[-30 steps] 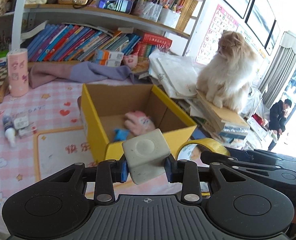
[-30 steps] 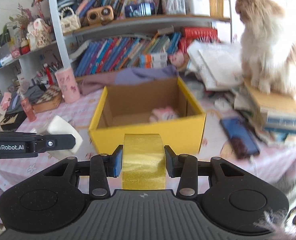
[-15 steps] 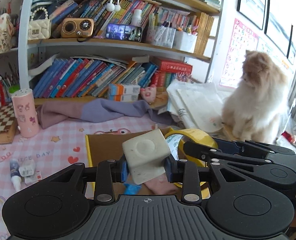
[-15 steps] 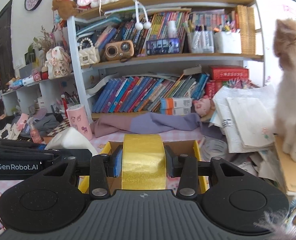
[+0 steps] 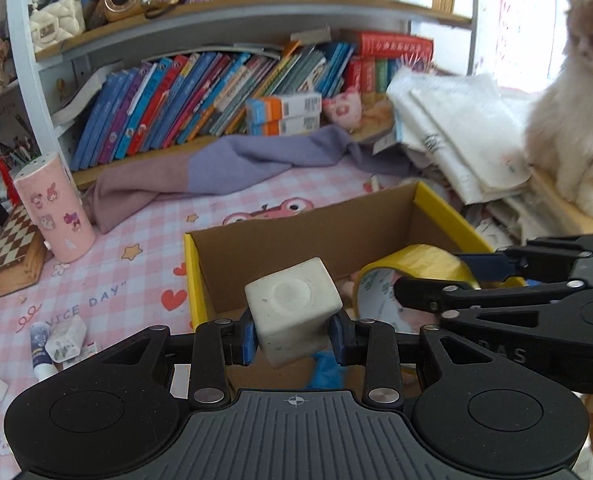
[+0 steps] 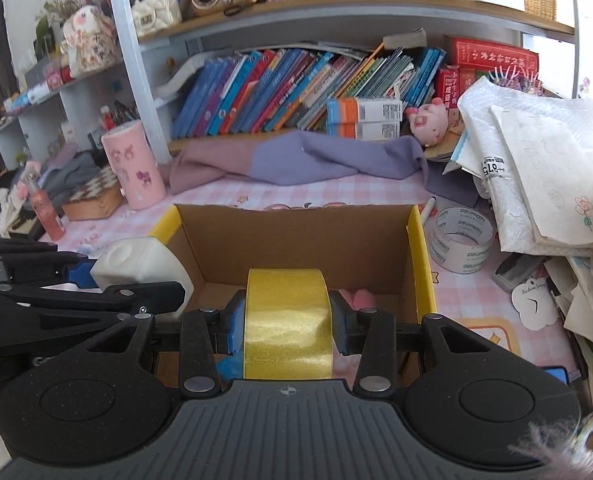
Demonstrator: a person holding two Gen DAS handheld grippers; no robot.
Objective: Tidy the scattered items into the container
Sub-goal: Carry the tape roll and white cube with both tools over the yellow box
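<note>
My left gripper [image 5: 293, 338] is shut on a white cube-shaped block [image 5: 292, 310] and holds it over the left half of the yellow cardboard box [image 5: 194, 276]. My right gripper [image 6: 287, 328] is shut on a roll of yellow tape [image 6: 287, 320], held over the same box [image 6: 418, 264]. In the left wrist view the tape [image 5: 408, 276] and the right gripper [image 5: 440, 286] hang above the box's right half. In the right wrist view the block [image 6: 140, 266] and the left gripper [image 6: 96, 278] sit at the box's left wall. A pink soft thing [image 6: 362, 298] and something blue [image 5: 326, 372] lie inside the box.
A cat [image 5: 576, 120] sits on a paper stack right of the box. A clear tape roll [image 6: 462, 244], a pen and tags lie right of it. Left on the pink cloth are a pink tube [image 5: 54, 208], a chess box [image 5: 12, 252], a small bottle and plugs [image 5: 56, 344].
Both grippers have tipped downward and moved forward over the box with their loads. The box's inside now fills the lower views, where half a second ago the shelves did.
</note>
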